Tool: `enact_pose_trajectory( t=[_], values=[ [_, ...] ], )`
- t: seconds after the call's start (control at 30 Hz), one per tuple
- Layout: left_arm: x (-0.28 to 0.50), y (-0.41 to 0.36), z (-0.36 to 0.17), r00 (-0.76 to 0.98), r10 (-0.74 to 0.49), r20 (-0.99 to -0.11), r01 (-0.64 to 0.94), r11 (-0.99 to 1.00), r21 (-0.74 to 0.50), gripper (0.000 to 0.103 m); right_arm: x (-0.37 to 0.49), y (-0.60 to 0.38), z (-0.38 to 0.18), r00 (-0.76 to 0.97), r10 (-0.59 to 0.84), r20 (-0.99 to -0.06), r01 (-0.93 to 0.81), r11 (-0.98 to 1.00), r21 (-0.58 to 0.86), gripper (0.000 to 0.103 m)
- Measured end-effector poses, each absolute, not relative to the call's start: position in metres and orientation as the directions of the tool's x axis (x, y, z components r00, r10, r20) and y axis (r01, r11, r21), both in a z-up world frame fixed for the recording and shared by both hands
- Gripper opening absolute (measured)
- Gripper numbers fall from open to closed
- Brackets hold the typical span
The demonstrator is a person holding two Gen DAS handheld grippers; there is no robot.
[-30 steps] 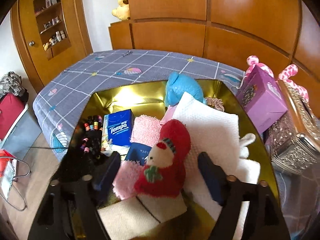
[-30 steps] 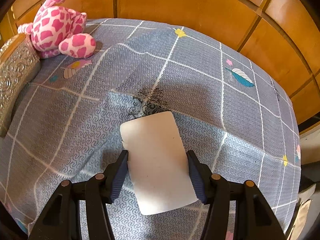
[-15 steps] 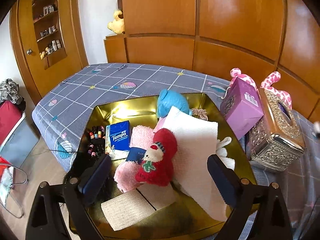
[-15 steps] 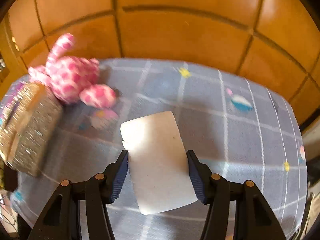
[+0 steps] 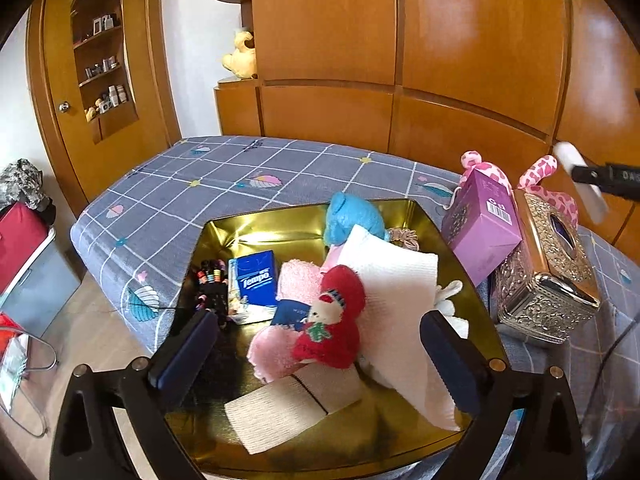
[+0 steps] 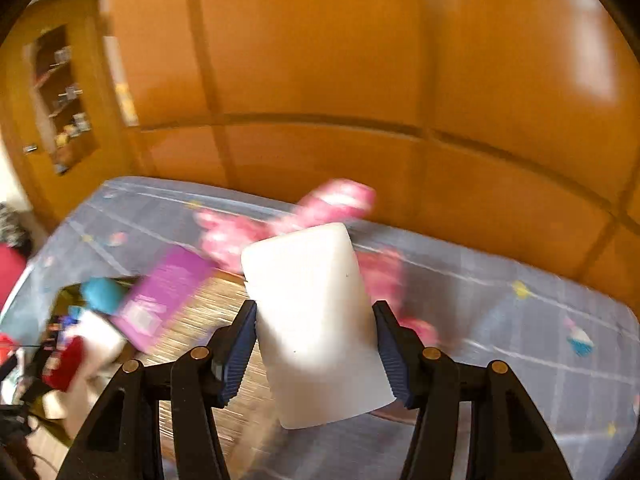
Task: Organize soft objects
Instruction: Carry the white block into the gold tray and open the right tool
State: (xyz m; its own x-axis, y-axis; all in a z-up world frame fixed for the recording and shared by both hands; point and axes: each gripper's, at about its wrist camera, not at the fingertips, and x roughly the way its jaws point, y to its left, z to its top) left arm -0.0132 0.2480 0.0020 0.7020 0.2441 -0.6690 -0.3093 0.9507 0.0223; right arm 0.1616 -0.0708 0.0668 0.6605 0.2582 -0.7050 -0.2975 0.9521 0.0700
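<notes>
A gold tray (image 5: 224, 236) on the bed holds a red Santa plush (image 5: 332, 320), pink towels (image 5: 298, 280), a white cloth (image 5: 400, 300), a blue plush (image 5: 348, 216), a Tempo tissue pack (image 5: 254, 278) and a beige cloth (image 5: 280, 412). My left gripper (image 5: 320, 356) is open and empty above the tray's near side. My right gripper (image 6: 314, 344) is shut on a white soft block (image 6: 312, 312), held in the air; the block also shows in the left wrist view (image 5: 580, 180) at the right.
A purple box (image 5: 480, 224) and an ornate silver tissue box (image 5: 548, 276) stand right of the tray. A pink spotted plush (image 5: 540, 172) lies behind them. Wooden wardrobe panels (image 5: 400, 60) back the bed (image 5: 240, 176). A red bag (image 5: 20, 236) sits on the floor at left.
My left gripper has opened wider and pulled back and up from the Santa plush. My right gripper has lifted the white block off the bed and swung left toward the tray.
</notes>
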Motion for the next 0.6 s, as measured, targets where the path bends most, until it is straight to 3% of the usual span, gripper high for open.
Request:
enact_pose_trajectory(
  t=[0.37, 0.6],
  values=[
    [-0.024, 0.273, 0.008, 0.699, 0.291, -0.653, -0.377, 0.926, 0.009, 0.102, 0.107, 0.084, 0.035, 0.445, 0.504, -0.74, -0.644, 0.755, 0.127, 0.058],
    [-0.027, 0.29, 0.01, 0.692, 0.315, -0.65, -0.426, 0.904, -0.015, 0.102, 0.06, 0.128, -0.008, 0.317, 0.533, -0.785, -0.734, 0.662, 0.153, 0.058]
  ],
)
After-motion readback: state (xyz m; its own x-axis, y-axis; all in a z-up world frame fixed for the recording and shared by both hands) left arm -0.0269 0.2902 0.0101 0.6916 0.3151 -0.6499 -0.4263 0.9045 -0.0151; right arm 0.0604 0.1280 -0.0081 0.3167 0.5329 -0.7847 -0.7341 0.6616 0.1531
